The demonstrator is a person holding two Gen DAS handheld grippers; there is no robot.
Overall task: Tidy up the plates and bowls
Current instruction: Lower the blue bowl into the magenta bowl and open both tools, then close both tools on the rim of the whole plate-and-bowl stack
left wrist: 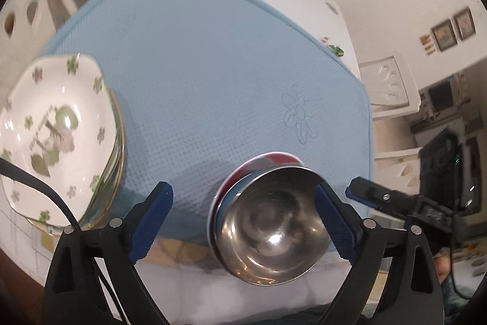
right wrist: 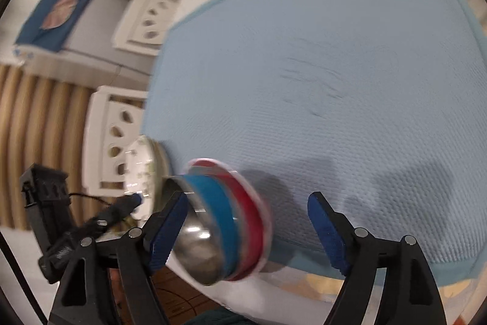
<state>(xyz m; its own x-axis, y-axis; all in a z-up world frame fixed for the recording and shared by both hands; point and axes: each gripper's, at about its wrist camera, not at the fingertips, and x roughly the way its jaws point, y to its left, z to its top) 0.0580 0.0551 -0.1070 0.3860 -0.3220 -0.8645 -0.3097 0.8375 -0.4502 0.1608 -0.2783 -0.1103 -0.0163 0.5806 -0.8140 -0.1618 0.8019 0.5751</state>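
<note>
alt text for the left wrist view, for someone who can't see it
A stack of bowls, steel one on top, sits at the near edge of a blue mat, beside the open left gripper's right finger. A floral plate lies at left; the right gripper's finger enters from the right.

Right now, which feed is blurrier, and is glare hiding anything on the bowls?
Right wrist view: strong motion smear across the stacked bowls and the blue mat. Left wrist view: sharper overall, with slight blur on the floral plate; a small bright glint sits inside the steel bowl, hiding little. Both views bend straight edges, fisheye style.
</note>
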